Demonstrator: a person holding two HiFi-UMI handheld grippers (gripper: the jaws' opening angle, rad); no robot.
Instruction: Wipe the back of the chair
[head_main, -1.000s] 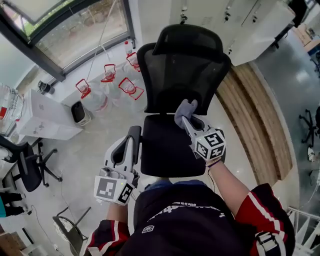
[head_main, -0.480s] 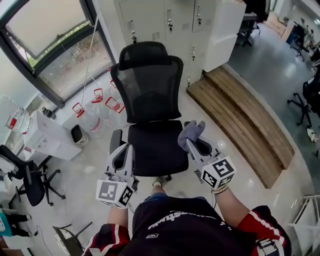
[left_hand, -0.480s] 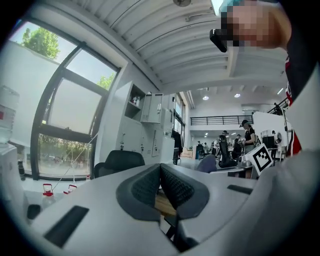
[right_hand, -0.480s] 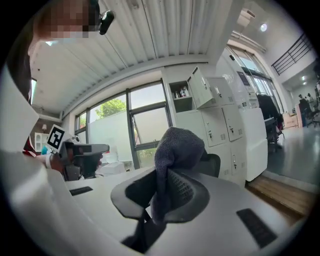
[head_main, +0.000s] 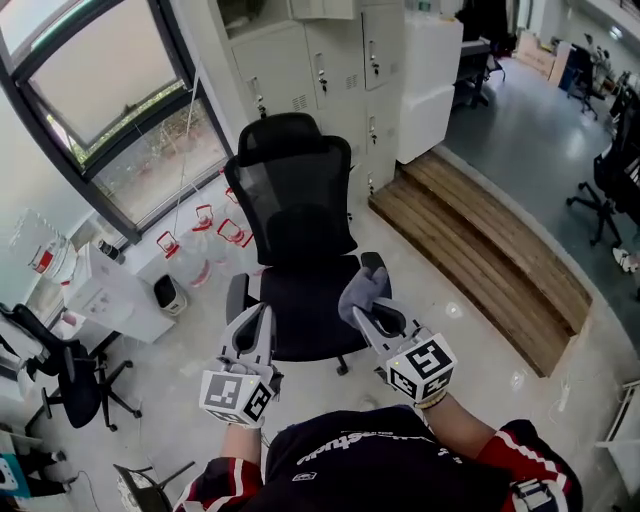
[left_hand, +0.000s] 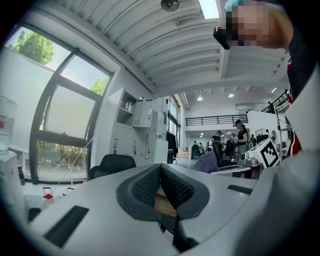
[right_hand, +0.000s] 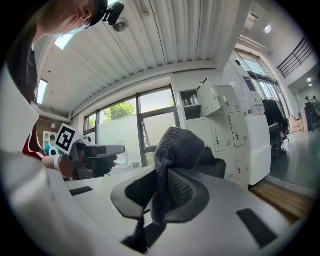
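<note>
The black mesh-backed office chair (head_main: 291, 190) stands in front of me, its front side and seat (head_main: 300, 310) turned my way. My right gripper (head_main: 366, 316) is held over the seat's right edge, shut on a grey cloth (head_main: 359, 290) that bunches above its tips. In the right gripper view the cloth (right_hand: 176, 150) hangs between the pads, with the chair (right_hand: 218, 169) behind it. My left gripper (head_main: 256, 330) hovers by the left armrest, shut and holding nothing. The left gripper view has the chair's headrest (left_hand: 113, 163) low at the left, beyond the closed left gripper (left_hand: 161, 172).
Water jugs with red handles (head_main: 214, 236) stand by the window, left of the chair. Near them are a white box (head_main: 112, 296) and another office chair (head_main: 60, 372). White lockers (head_main: 330, 60) stand behind the chair, a wooden platform (head_main: 485, 245) to the right. People (left_hand: 240, 142) stand far off.
The chair now sits farther off and smaller in the head view. Both grippers have drawn back from it, and the cloth has come away from the lower backrest.
</note>
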